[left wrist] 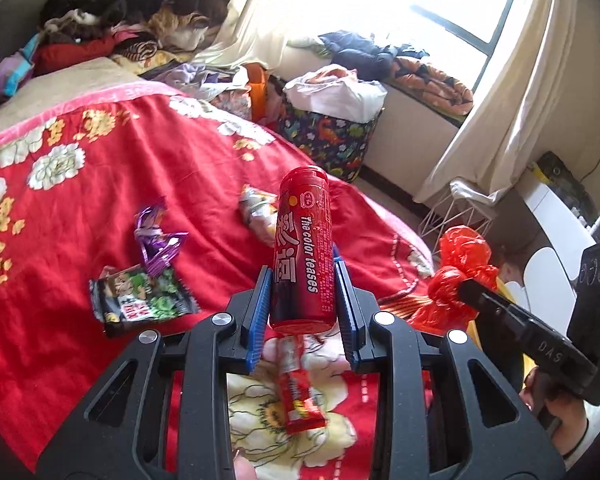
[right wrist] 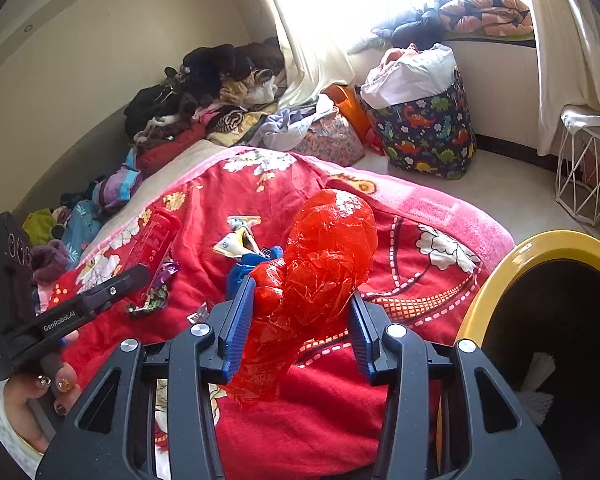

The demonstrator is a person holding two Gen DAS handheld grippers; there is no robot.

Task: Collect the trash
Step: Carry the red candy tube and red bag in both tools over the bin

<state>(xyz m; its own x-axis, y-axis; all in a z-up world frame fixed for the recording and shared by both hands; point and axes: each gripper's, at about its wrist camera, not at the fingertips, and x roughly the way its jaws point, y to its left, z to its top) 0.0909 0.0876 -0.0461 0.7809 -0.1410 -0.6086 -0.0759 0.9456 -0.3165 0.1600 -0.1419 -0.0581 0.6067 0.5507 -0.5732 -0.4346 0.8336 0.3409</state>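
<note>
My left gripper (left wrist: 302, 276) is shut on a red candy tube (left wrist: 302, 240) with white lettering, which it holds upright above the red floral blanket (left wrist: 100, 184). Loose on the blanket lie a purple wrapper (left wrist: 156, 240), a green-and-black snack packet (left wrist: 140, 300), a crumpled pale wrapper (left wrist: 260, 212) and a red stick wrapper (left wrist: 296, 392). My right gripper (right wrist: 302, 292) is shut on a crumpled red plastic bag (right wrist: 328, 248), beside a yellow-rimmed bin (right wrist: 540, 244) with a dark inside at the right. The left gripper (right wrist: 140, 276) and its tube (right wrist: 156, 240) show at the left of the right wrist view.
A pile of clothes (left wrist: 132, 4) fills the bed's far end. A dinosaur-print basket (right wrist: 428, 132) stuffed with laundry stands on the floor by the window. At the right stands a white wire stand (right wrist: 584, 176) under the curtain. A hand (right wrist: 40, 400) grips the left tool.
</note>
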